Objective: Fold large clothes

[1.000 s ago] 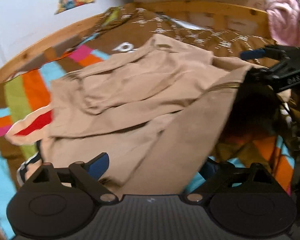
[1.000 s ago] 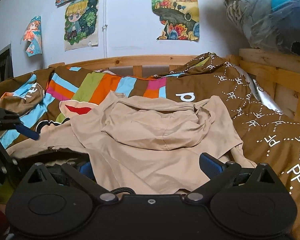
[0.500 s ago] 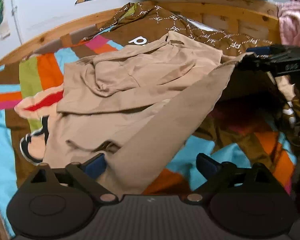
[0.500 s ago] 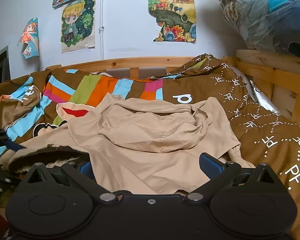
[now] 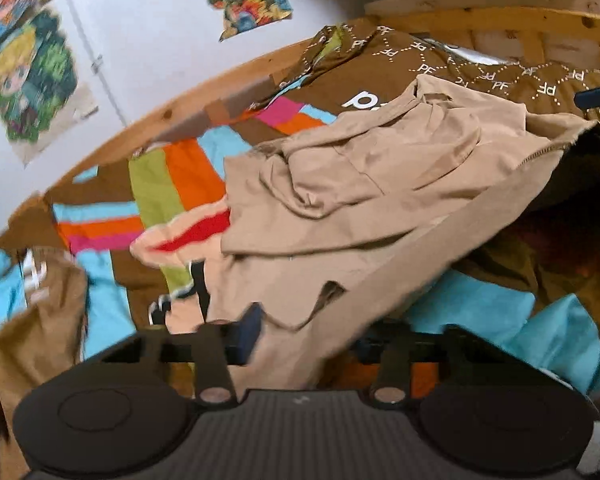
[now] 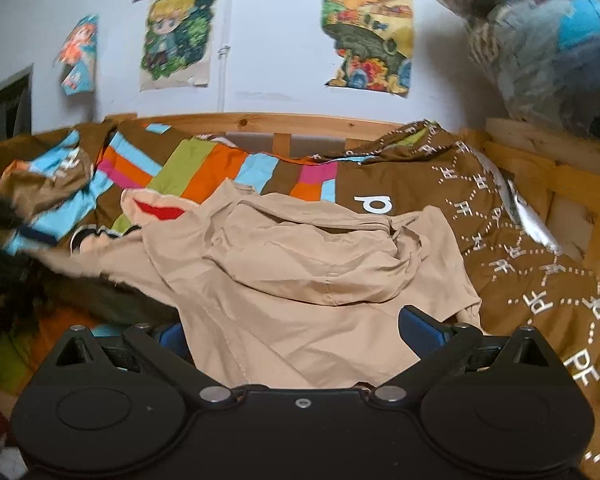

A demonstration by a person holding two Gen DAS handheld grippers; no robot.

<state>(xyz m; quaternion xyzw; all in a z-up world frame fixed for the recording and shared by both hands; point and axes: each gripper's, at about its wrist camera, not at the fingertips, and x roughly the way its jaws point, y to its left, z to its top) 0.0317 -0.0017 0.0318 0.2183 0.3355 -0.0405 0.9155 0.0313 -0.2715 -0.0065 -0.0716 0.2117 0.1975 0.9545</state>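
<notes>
A tan hooded jacket (image 5: pixel 360 200) lies crumpled on a bed, hood uppermost, with dark fuzzy lining showing under its lifted front edge. My left gripper (image 5: pixel 306 338) is shut on the jacket's lower hem, and the cloth bunches between its blue pads. In the right wrist view the jacket (image 6: pixel 300 272) spreads straight ahead, and the left gripper (image 6: pixel 32 236) shows at the far left by the furry edge. My right gripper (image 6: pixel 294 328) stands wide open with the jacket's near edge lying between its fingers. Its blue finger (image 5: pixel 596 96) shows beside the jacket's raised corner.
The bed carries a brown quilt (image 6: pixel 520 272) with white letter patterns and bright stripes (image 5: pixel 188 176). A wooden bed rail (image 6: pixel 300 122) runs behind it, below a wall with posters. A bulging clear bag of clothes (image 6: pixel 540 40) sits upper right. A bunched fold of the quilt (image 5: pixel 40 312) lies at the left.
The left gripper's fingers have come together on the jacket hem, and it has drawn back and leftward, stretching the edge. The right gripper stays open and has barely moved.
</notes>
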